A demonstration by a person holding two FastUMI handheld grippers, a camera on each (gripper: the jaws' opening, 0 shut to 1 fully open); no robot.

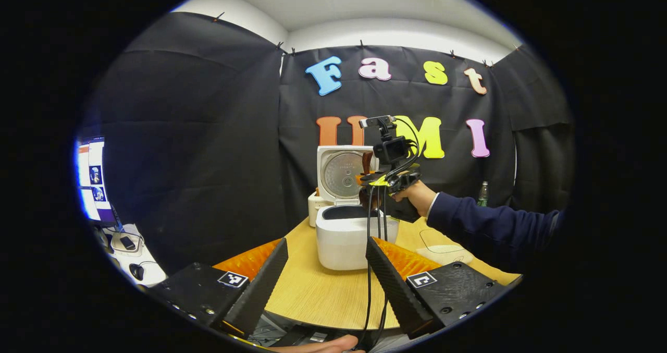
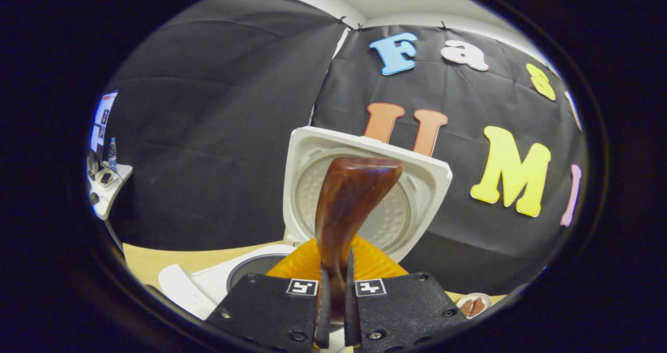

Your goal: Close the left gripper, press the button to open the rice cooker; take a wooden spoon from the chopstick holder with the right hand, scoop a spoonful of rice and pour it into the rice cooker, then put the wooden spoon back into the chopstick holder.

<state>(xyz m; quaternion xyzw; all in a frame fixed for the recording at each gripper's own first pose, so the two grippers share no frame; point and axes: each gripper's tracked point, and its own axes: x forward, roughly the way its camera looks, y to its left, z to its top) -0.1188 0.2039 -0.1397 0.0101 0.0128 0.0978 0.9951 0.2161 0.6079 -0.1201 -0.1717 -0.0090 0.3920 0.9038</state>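
Observation:
The white rice cooker (image 1: 341, 241) stands on the wooden table with its lid (image 1: 341, 173) up and the dark pot showing. My left gripper (image 1: 326, 244) is open in front of it, its fingers wide apart and empty. A hand in a dark blue sleeve holds my right gripper (image 1: 388, 178) above the cooker's right rim. In the right gripper view my right gripper (image 2: 336, 275) is shut on the handle of a brown wooden spoon (image 2: 357, 186). The spoon stands upright before the open lid (image 2: 411, 186), its back towards me. Whether it carries rice is hidden.
The round table (image 1: 323, 295) ends just before my left fingers. A pale flat patch (image 1: 443, 248) lies on it to the right. Cables (image 1: 371, 228) hang from the right gripper. A small white-rimmed thing with brown pieces (image 2: 471, 306) sits low right. A monitor (image 1: 94, 178) and side desk (image 1: 125, 243) are left.

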